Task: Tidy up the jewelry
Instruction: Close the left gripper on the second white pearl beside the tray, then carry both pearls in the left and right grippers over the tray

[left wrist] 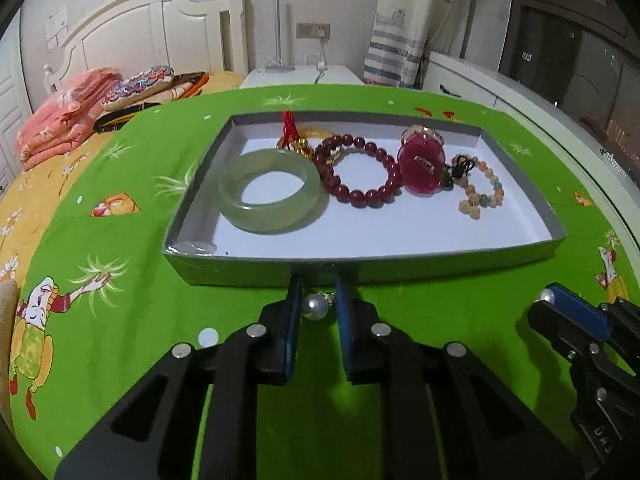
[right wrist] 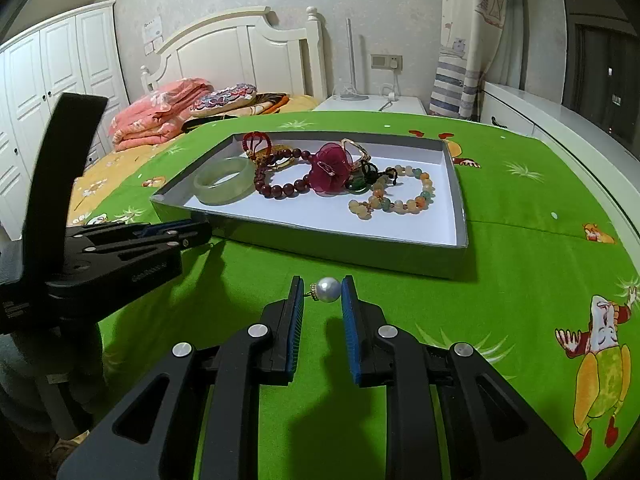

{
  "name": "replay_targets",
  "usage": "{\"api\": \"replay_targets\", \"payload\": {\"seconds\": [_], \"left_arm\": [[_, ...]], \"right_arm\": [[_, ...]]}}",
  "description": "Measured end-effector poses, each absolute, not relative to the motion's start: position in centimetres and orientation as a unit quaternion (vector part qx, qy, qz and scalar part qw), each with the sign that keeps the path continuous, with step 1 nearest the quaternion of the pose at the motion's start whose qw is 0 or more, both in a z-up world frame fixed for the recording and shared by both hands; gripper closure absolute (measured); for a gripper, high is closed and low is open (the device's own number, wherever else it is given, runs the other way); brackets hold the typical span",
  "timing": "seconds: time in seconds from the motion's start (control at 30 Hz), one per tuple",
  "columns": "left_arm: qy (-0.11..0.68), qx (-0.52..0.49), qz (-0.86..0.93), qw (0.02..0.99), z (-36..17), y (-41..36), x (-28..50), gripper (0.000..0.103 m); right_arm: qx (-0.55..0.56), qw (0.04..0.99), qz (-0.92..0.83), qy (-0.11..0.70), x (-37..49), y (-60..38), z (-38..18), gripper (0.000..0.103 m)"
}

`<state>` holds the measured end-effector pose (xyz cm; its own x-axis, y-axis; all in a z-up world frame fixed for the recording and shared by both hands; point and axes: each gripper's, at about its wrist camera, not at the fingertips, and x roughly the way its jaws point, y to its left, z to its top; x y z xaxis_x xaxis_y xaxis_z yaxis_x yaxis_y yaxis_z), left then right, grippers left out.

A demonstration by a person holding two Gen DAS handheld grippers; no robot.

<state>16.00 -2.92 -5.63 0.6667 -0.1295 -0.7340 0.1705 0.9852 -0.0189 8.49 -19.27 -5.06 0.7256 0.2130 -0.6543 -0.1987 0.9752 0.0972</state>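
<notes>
Hovering low over the green cloth (right wrist: 520,240), the right gripper (right wrist: 321,292) has its two blue-padded fingers (right wrist: 349,308) set on either side of a pearl piece (right wrist: 329,289), a round white pearl with a small gold fitting at its left; the jaws are partly closed, the right pad looks to be touching the pearl and the left pad sits by the gold fitting, but whether the pearl is truly pinched or merely bracketed I cannot tell. In the left wrist view the left gripper (left wrist: 318,292) shows a similar pearl (left wrist: 315,307) between its own narrowly parted fingers, just in front of the near wall of the tray; again a firm hold cannot be confirmed, and I cannot tell whether it is the same pearl. Beyond the grippers, toward the far edge of the cloth, the shallow grey tray (right wrist: 462,216) with a white floor already holds most of the jewelry: a pale green bangle (right wrist: 224,182) at its left end, a dark red bead bracelet (right wrist: 280,184) beside it, a red fabric flower clip (right wrist: 332,172) in the middle, a multicoloured bead bracelet (right wrist: 404,196) toward the right end, and some gold and red pieces at the far wall. Judging by this, the sorting is nearly finished: only the pearl remains outside on the cloth, near the tray's front wall, and it has yet to be lifted over that wall and set on the bare white floor at the front.
</notes>
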Motion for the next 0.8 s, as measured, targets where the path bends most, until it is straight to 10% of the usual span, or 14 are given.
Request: {"api": "replay_targets", "payload": {"seconds": [0.8], "left_arm": [[0.249,0.011,-0.038,0.968,-3.0,0.7,6.6,0.086]], "right_arm": [[-0.03,0.959,0.108,0.26,3.8,-16.4,-3.3,0.083]]}}
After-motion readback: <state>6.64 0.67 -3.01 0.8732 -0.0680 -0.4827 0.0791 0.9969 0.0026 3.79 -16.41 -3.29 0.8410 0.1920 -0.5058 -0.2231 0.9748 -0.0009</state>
